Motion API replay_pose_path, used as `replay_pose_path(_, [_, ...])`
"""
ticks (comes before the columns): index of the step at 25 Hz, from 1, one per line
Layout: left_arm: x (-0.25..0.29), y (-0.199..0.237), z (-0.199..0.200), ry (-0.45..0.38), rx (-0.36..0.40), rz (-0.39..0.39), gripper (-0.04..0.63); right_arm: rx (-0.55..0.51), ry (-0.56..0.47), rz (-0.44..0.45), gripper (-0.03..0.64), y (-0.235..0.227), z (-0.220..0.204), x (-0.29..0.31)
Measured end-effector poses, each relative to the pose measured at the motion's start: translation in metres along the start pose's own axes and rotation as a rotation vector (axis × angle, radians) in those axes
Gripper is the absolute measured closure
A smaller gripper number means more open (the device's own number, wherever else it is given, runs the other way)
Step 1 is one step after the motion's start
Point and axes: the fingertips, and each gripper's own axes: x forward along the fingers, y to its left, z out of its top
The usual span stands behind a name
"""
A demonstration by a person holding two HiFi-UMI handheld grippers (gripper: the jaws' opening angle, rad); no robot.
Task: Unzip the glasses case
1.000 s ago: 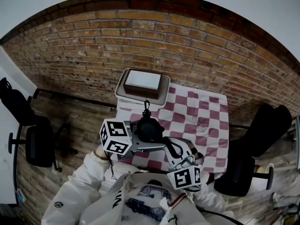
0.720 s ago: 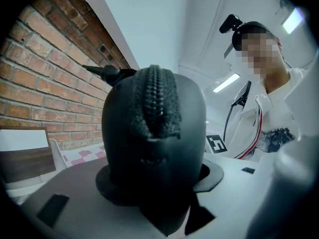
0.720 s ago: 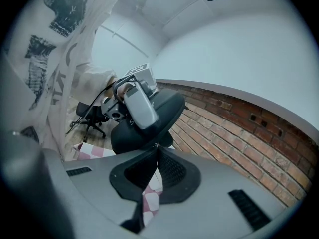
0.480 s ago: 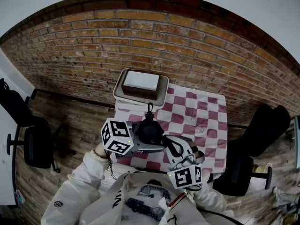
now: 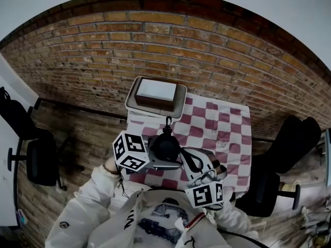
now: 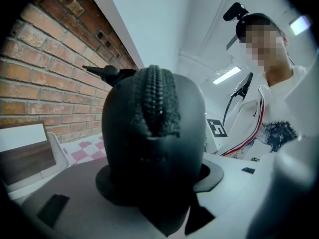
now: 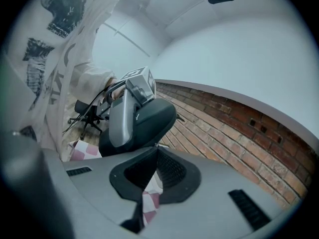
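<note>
The black glasses case hangs above the near edge of the checkered table, and my left gripper is shut on it. The left gripper view has the case filling the space between the jaws, with its closed zipper running up the end that faces the camera. A clip sticks out of the far end. My right gripper is shut, and its tips rest against the rim of the case. Whether they pinch the zipper pull cannot be told.
A tray holding a white-topped box sits at the far left of the red-and-white checkered cloth. Brick floor lies all round. Office chairs stand to the left, and a dark chair to the right.
The left gripper has tilted slightly with the case in it. The right gripper stays shut at the same spot.
</note>
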Motion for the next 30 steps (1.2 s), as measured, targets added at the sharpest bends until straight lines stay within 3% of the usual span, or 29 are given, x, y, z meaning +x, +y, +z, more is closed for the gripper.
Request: replay_pose_path(30, [0.006,-0.002,-0.029,0.140,-0.026,-0.034,0.341,-0.033,0.004,-0.003,0.603,-0.012,0.011,0.004])
